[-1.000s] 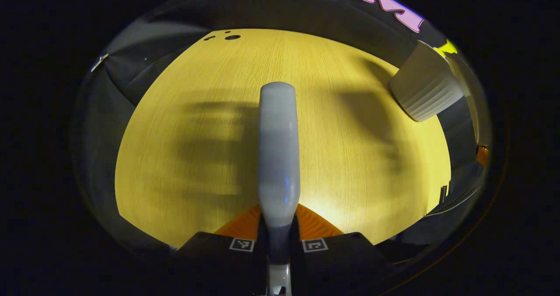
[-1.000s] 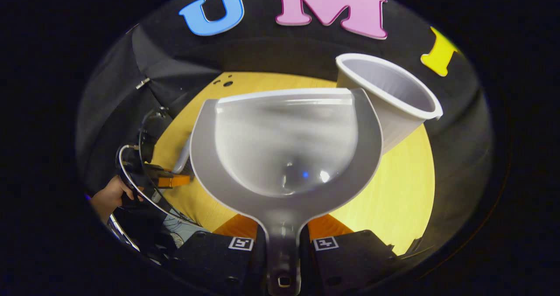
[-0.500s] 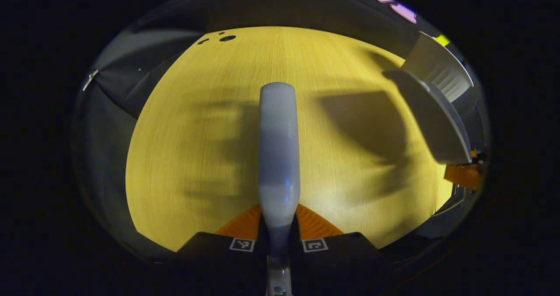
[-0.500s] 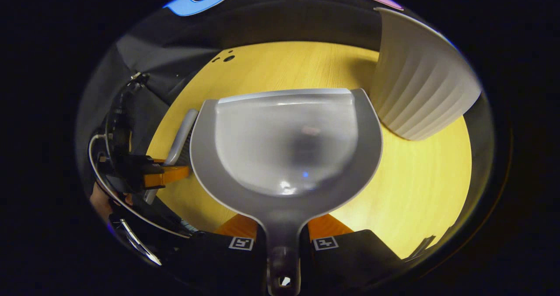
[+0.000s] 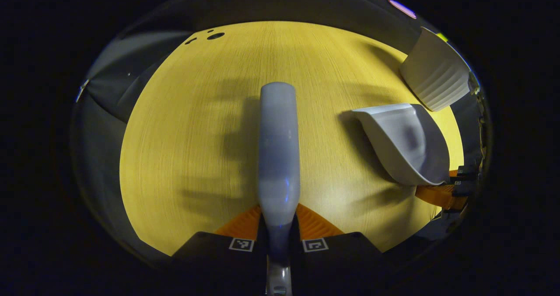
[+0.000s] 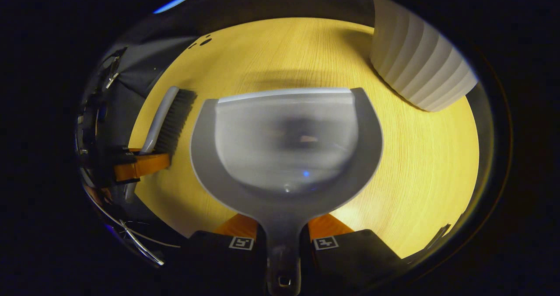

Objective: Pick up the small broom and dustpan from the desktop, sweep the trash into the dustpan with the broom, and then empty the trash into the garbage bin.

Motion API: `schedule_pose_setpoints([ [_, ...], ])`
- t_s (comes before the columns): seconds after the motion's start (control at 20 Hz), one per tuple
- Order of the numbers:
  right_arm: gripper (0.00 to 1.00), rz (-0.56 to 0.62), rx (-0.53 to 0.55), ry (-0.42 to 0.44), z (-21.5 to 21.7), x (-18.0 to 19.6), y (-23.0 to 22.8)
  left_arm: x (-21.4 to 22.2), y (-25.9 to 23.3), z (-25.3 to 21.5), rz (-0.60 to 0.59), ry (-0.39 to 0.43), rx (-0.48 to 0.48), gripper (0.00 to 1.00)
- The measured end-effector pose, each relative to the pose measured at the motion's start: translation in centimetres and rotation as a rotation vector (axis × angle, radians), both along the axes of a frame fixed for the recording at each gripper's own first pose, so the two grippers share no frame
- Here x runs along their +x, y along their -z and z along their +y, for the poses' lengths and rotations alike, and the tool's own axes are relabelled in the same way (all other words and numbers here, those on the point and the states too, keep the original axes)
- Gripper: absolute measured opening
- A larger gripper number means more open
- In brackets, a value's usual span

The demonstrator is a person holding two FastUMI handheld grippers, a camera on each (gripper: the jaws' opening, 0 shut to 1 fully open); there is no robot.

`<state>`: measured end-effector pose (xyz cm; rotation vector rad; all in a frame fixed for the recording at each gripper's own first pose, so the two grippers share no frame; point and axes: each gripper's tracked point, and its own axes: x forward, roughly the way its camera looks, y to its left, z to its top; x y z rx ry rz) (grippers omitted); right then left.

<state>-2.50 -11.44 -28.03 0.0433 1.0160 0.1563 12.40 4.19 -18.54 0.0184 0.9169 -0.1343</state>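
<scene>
A pale yellow wood-grain worktop (image 5: 210,125) spreads across both views, its grain running away from the camera. Soft, blurred shadows lie across its middle, and a brighter patch of light falls on its near part. Near its far left corner sit a few small dark round holes (image 5: 214,36). Behind and to the left hangs the booth's black cloth wall (image 6: 144,64), creased, with a small metal clip (image 5: 81,90) on it.

Yellow wood-grain desktop (image 5: 197,134) with small dark holes (image 5: 215,36) near its far edge.

No readable text or labels.
</scene>
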Motion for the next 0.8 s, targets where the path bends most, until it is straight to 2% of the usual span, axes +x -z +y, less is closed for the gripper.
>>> schedule_pose_setpoints([
  [0.1, 0.34, -0.001, -0.012, 0.0, 0.0, -0.1, 0.2, -0.1, 0.0, 0.1, 0.008, 0.006, 0.014, 0.26],
  [0.15, 0.35, -0.001, -0.019, 0.0, -0.1, 0.0, 0.3, -0.2, 0.1, 0.1, 0.014, 0.006, 0.015, 0.29],
  [0.25, 0.35, 0.005, -0.029, 0.0, 0.1, -0.1, 0.8, -0.1, 0.1, 0.2, 0.022, 0.007, 0.022, 0.23],
  [0.3, 0.35, -0.008, -0.025, 0.005, 0.2, 0.2, 0.6, -0.2, 0.0, 0.2, 0.025, 0.007, 0.025, 0.27],
  [0.35, 0.36, -0.001, -0.022, 0.007, 0.2, 0.1, 0.9, -0.2, 0.2, 0.2, 0.028, 0.006, 0.029, 0.24],
  [0.4, 0.35, -0.006, -0.018, 0.009, 0.1, 0.0, 0.5, -0.2, 0.2, 0.2, 0.031, 0.006, 0.031, 0.28],
  [0.45, 0.36, 0.0, -0.016, 0.01, 0.0, 0.0, 0.7, -0.3, 0.3, 0.3, 0.034, 0.005, 0.037, 0.24],
  [0.55, 0.37, 0.002, -0.004, 0.007, 0.4, 0.0, 0.7, -0.5, 0.1, 0.3, 0.033, 0.006, 0.043, 0.31],
  [0.6, 0.37, 0.004, 0.003, 0.003, 0.6, -0.1, 0.8, -0.5, 0.0, 0.2, 0.031, 0.012, 0.041, 0.29],
  [0.7, 0.43, 0.009, 0.022, -0.007, 1.0, -0.3, 0.6, -0.8, 0.0, 0.1, 0.032, 0.016, 0.036, 0.3],
  [0.75, 0.51, 0.008, 0.026, -0.012, 1.1, -0.4, 0.6, -0.9, 0.0, -0.1, 0.031, 0.017, 0.034, 0.35],
  [0.8, 0.55, 0.006, 0.027, -0.015, 1.1, -0.5, 0.5, -1.0, -0.1, -0.2, 0.028, 0.019, 0.033, 0.48],
])
